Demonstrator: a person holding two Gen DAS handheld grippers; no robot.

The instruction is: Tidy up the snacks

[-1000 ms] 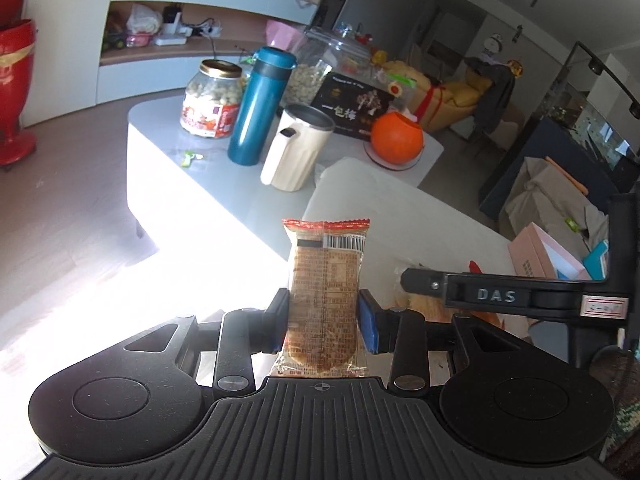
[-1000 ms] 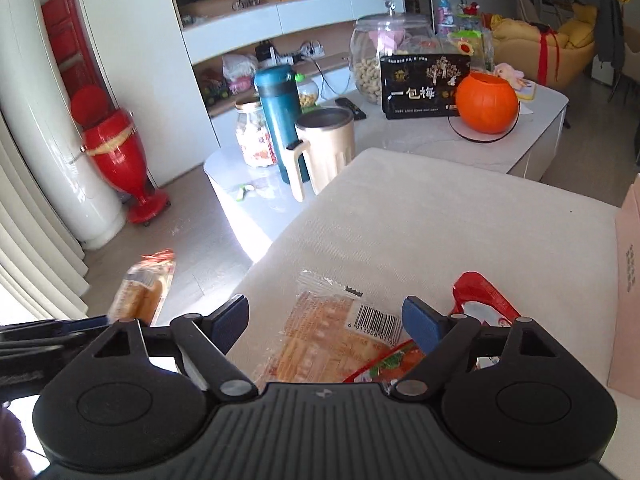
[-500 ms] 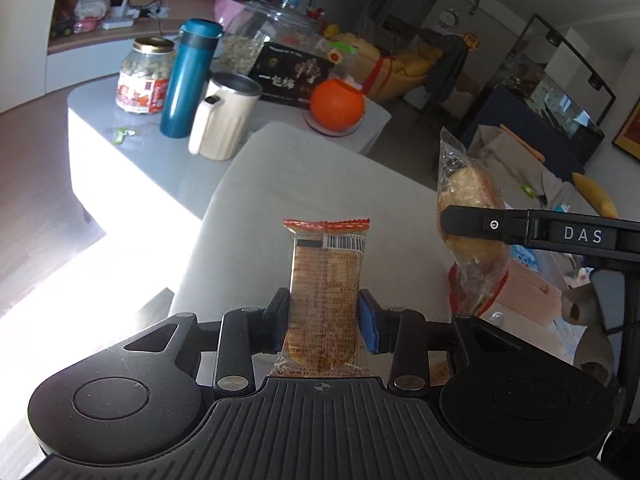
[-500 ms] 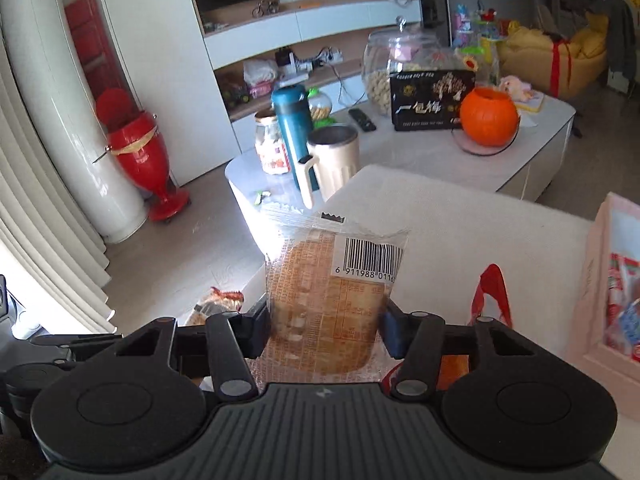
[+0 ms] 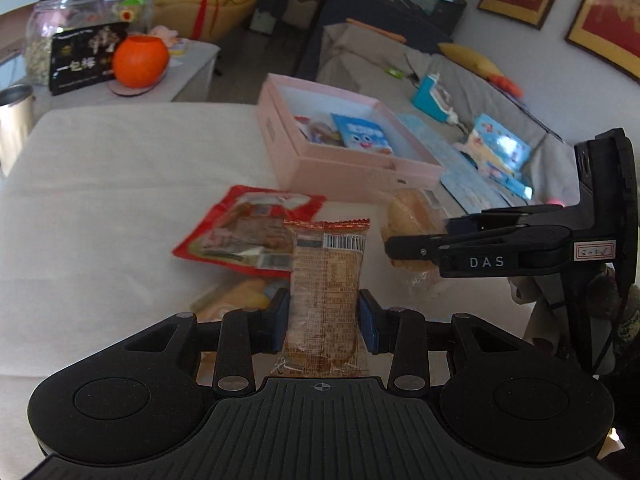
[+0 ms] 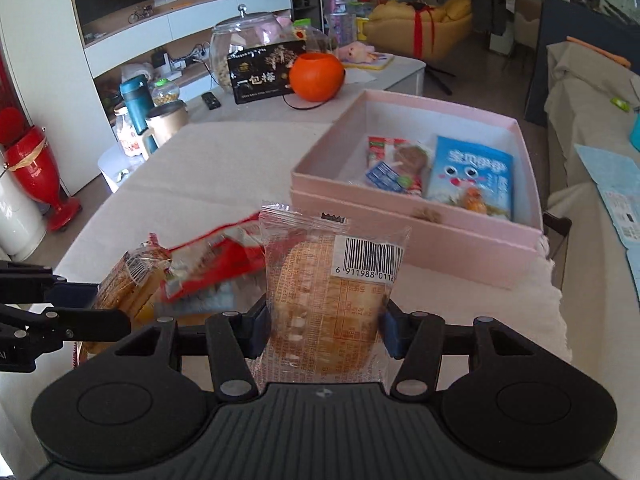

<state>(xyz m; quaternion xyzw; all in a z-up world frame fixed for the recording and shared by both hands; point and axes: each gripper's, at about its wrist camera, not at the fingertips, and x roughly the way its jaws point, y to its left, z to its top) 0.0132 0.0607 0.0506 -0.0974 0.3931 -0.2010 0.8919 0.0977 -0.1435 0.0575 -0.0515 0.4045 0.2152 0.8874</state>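
My left gripper [image 5: 323, 320] is shut on a brown wrapped cake packet [image 5: 326, 280], held upright above the white-covered table [image 5: 120, 168]. My right gripper [image 6: 322, 330] is shut on a clear-wrapped round bread packet [image 6: 328, 296] with a barcode. That bread packet also shows in the left wrist view [image 5: 408, 216], with the right gripper [image 5: 416, 246] around it. A pink open box [image 6: 416, 236] holding several snack packets stands ahead of both grippers. A red snack packet [image 5: 248, 228] and a yellowish packet [image 5: 236, 300] lie on the table below.
A low white table holds an orange pumpkin pot [image 6: 316, 76], a black box [image 6: 264, 72], a glass jar [image 6: 236, 40], a teal flask [image 6: 136, 100] and a beige mug [image 6: 166, 122]. A grey covered sofa [image 5: 460, 120] with blue packets lies right. A red vase [image 6: 36, 168] stands on the floor.
The right gripper closed on the bread packet and lifted it off the table. Both grippers swung right, bringing the pink box into view.
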